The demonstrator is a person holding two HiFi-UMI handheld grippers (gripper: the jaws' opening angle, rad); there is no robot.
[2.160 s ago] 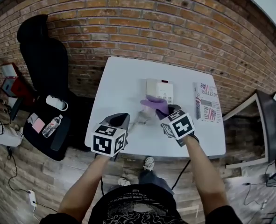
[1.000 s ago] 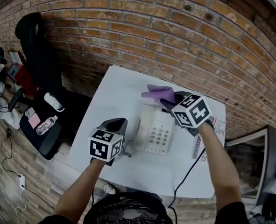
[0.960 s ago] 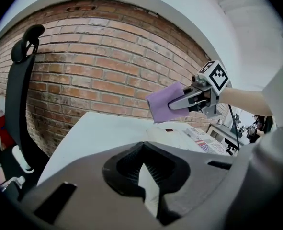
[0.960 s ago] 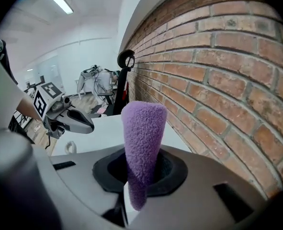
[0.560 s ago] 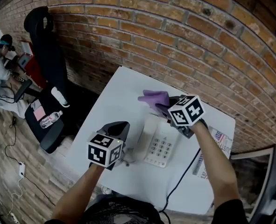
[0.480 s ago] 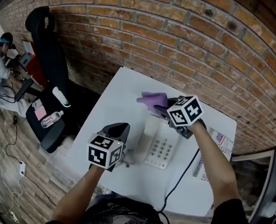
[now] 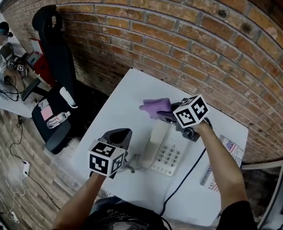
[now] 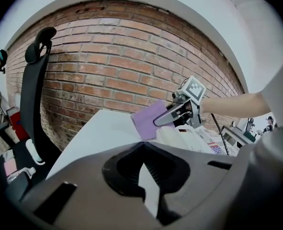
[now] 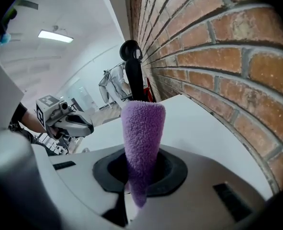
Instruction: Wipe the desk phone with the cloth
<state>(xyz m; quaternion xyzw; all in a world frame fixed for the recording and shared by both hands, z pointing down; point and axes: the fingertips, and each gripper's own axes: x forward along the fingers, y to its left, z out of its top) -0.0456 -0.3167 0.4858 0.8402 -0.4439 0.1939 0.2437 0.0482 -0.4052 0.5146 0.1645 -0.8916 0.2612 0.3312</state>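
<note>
A white desk phone (image 7: 169, 151) lies on the white table (image 7: 127, 104), handset (image 7: 156, 134) along its left side. My right gripper (image 7: 169, 114) is shut on a purple cloth (image 7: 154, 107), held just above the phone's far end. In the right gripper view the cloth (image 9: 142, 133) stands up out of the closed jaws of that gripper (image 9: 136, 171). My left gripper (image 7: 121, 137) hovers left of the phone's near end, shut and empty. The left gripper view looks past its jaws at the cloth (image 8: 150, 121) and the phone (image 8: 189, 137).
A brick wall runs behind the table. A black office chair (image 7: 55, 61) stands left of it, a water bottle (image 7: 55, 120) on its seat. A printed paper (image 7: 221, 150) lies right of the phone. A black cable (image 7: 182, 178) runs off the front edge.
My right gripper has carried the cloth from the phone's near side to its far end. The left gripper stays low beside the phone. The head view has shifted.
</note>
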